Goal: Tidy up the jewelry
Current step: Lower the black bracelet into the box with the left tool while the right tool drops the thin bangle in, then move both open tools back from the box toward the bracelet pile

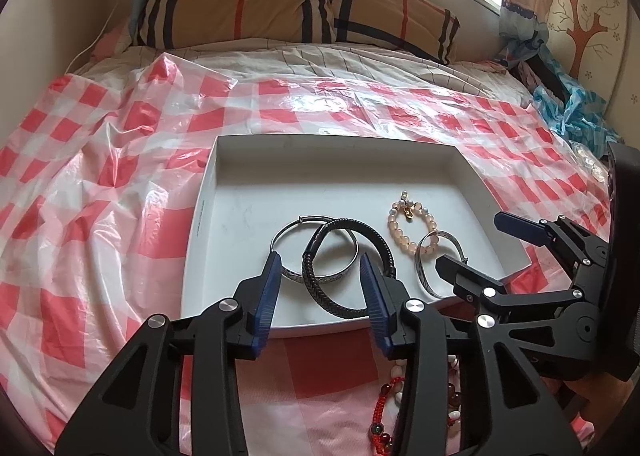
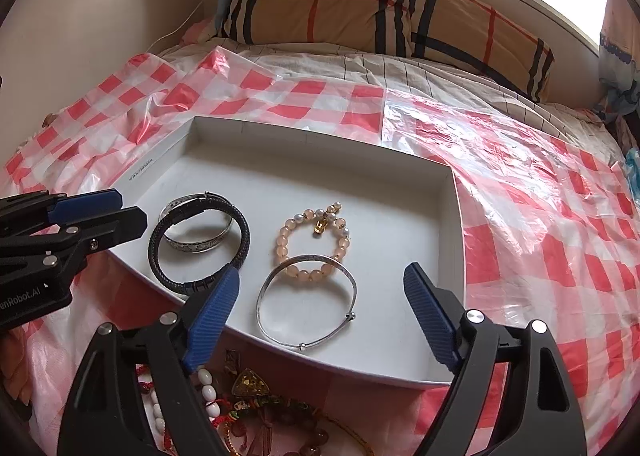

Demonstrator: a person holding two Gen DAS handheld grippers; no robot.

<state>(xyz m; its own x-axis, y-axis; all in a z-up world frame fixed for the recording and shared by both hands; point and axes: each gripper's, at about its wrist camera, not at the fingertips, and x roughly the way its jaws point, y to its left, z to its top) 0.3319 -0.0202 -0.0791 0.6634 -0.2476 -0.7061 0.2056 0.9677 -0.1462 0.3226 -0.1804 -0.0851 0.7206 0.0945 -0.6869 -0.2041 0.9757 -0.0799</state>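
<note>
The white tray (image 2: 452, 216) is the landmark, and 4 pieces of jewelry already lie on its floor, all crowded toward its near edge. Nearest that edge is a thin silver bangle (image 2: 306, 304), flat, its far arc overlapping the peach bead bracelet (image 2: 312, 244), which lies just behind it with a small gold charm. Toward the tray's left side a black braided leather bracelet (image 2: 199, 248) rests across an engraved silver bangle (image 2: 196, 222), the 2 rings crossing.

The right gripper (image 2: 320, 320) hangs over the near edge with its jaws spread wide and nothing between the pads; the thin bangle lies below the gap, so this looks like a drop just made. The left gripper (image 1: 318, 296) sits over the near-left part of the tray, jaws parted and empty, above the crossed pair.

Outside the tray, just in front of its near edge, a tangled heap of unsorted jewelry (image 2: 248, 408) waits on the red-checked plastic sheet (image 2: 540, 216): red cord, white beads, amber beads. Sorting is probably under halfway.
</note>
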